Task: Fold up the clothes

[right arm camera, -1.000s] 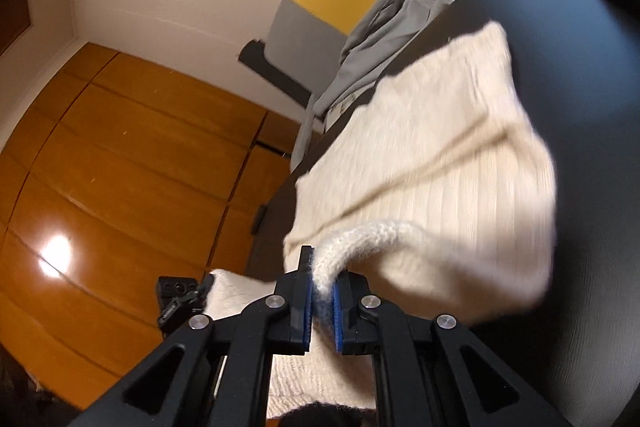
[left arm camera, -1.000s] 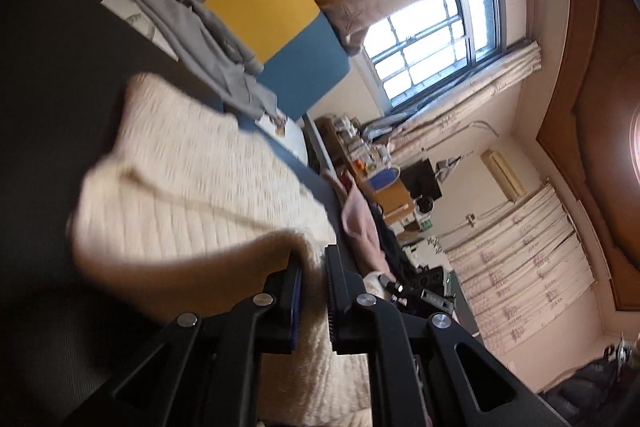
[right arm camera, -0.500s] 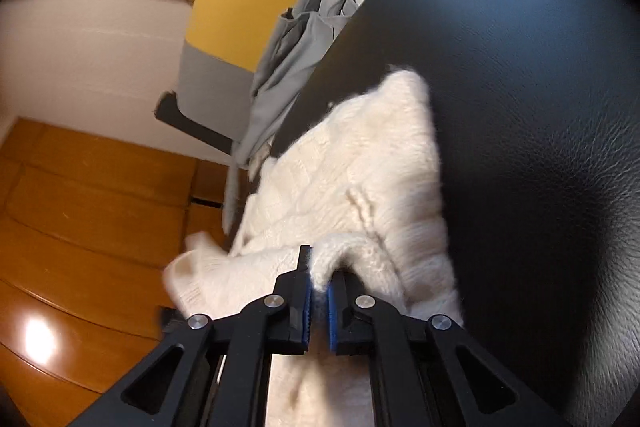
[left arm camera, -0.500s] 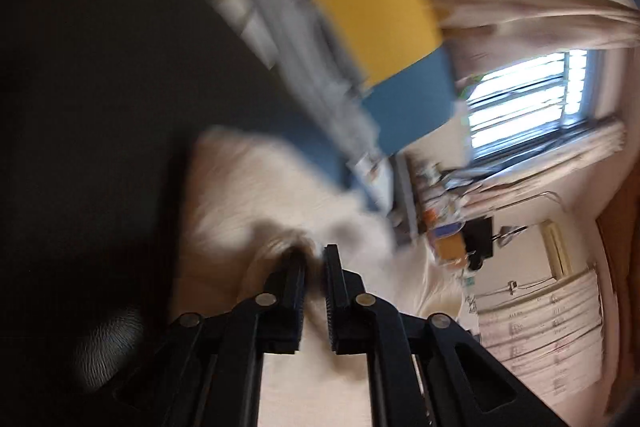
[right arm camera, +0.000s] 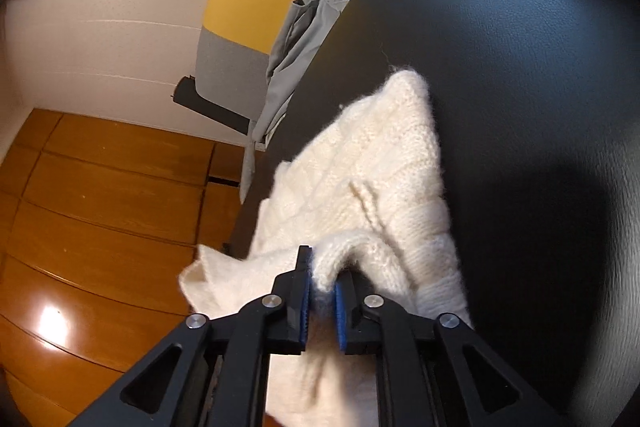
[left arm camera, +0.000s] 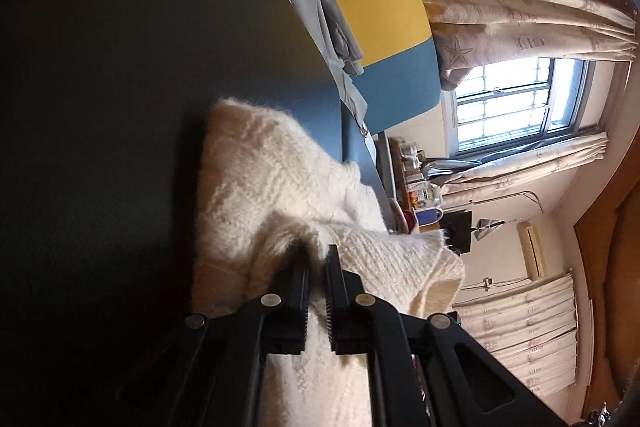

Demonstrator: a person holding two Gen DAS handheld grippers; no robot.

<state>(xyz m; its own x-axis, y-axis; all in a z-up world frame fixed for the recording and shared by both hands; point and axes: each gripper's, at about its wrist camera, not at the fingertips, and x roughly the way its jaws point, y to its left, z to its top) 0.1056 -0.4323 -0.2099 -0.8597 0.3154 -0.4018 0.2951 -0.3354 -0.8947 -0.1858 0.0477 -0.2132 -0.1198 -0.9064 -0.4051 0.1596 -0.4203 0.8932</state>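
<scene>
A cream knit sweater (left arm camera: 276,187) lies bunched on a dark leather-like surface (left arm camera: 120,67), one end flat on it and the near end lifted in folds toward both cameras. In the right wrist view the sweater (right arm camera: 384,163) reaches to the surface's (right arm camera: 520,67) edge, with a corner hanging past it over the wooden floor (right arm camera: 100,207).

The left tongs (left arm camera: 318,255) are nearly closed, and a ridge of the knit runs up between their black fingers (left arm camera: 298,291), pinched there. The right tongs (right arm camera: 322,267) stand a little apart; their jaws have just been opening, and a rolled hem of the sweater sits between the blue pads (right arm camera: 341,311), touching the left one, with a small gap at the other, so the fold is no longer squeezed.

Beyond the sweater, grey cloth (left arm camera: 320,11) is draped along the far edge of the surface. Behind it stands a panel (left arm camera: 380,7) banded grey, yellow and blue. Farther off are a barred window (left arm camera: 516,103), pale patterned curtains (left arm camera: 520,11) and a cluttered shelf (left arm camera: 420,183) below the window.
</scene>
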